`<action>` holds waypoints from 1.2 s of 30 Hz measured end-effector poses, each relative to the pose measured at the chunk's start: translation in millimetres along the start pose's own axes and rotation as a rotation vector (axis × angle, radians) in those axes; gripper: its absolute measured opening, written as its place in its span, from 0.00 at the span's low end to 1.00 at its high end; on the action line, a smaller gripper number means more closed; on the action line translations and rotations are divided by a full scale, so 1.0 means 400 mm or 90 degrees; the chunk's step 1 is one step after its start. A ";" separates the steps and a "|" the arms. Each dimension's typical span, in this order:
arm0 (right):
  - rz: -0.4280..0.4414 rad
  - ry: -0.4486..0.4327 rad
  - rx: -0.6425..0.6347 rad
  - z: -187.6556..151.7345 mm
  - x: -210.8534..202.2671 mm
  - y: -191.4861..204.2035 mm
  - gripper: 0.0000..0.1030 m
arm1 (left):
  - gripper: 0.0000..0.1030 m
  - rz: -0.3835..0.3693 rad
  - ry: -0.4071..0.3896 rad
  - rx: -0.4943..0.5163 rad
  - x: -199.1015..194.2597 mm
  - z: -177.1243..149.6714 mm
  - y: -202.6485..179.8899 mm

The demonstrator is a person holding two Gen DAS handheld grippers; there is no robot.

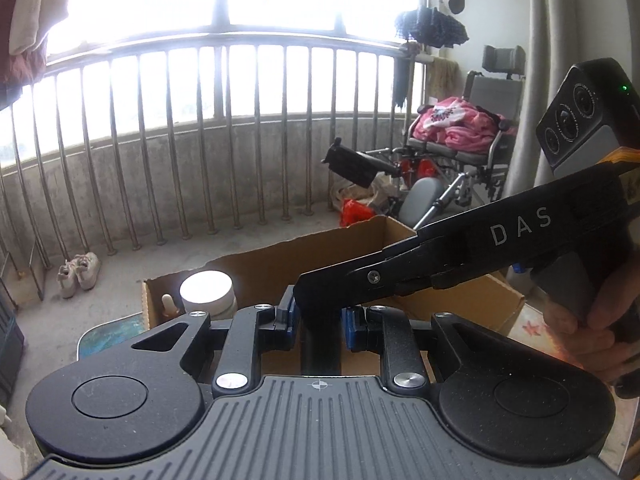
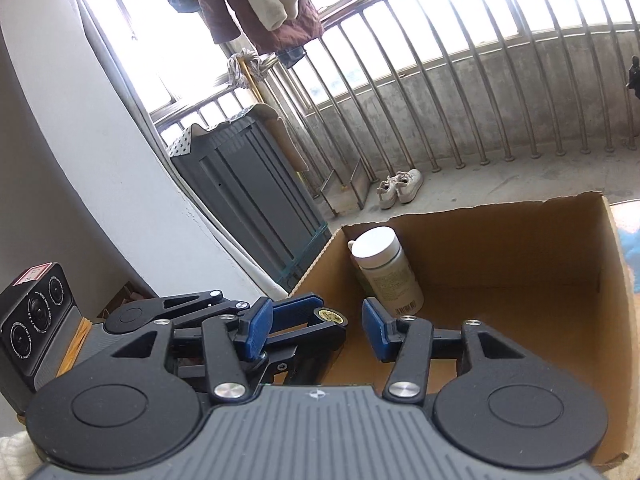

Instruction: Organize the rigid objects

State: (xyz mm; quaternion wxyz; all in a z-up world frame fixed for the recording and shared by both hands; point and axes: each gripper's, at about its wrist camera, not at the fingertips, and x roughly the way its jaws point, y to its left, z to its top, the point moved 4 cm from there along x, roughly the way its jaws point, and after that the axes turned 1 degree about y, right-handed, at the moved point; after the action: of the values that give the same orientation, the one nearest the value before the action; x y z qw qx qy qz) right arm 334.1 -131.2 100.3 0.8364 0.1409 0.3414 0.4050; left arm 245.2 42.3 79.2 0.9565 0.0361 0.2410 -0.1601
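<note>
- The black object [image 1: 320,344] sits pinched between the narrow blue fingers [image 1: 289,314] of the left gripper [image 1: 320,316], over the near edge of the cardboard box [image 2: 480,240].
- Its long axis runs along those fingers, away from the left camera and towards the box. What the object is cannot be told.
- From the right wrist, the object's far end [image 2: 330,315] carries a small round gold sticker; its print is too small to read.
- The right gripper [image 2: 318,330] has its fingers about half apart. The stickered end lies between them, with a gap showing before the right-side pad [image 2: 374,330].
- In the left view the right gripper [image 1: 304,292] crosses in from the right, held by a hand [image 1: 592,332]; its side reads "DAS".
- A white-capped bottle [image 2: 384,268] stands upright in the box's far left corner; its label is unreadable.
- The box rests on a counter [image 1: 108,336] with a teal pattern.
- A red-and-white sticker [image 2: 34,274] sits on top of the left gripper's camera block, illegible.
</note>
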 end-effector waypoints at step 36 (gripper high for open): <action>-0.013 0.061 -0.010 0.005 0.253 -0.023 0.52 | 0.36 0.141 0.242 0.323 0.157 -0.077 0.105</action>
State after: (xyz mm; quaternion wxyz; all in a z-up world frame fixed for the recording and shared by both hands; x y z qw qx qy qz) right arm 385.1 -58.5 50.7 0.8242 0.1115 0.3795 0.4053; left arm 297.4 68.4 22.1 0.8667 0.3280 0.3622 -0.1005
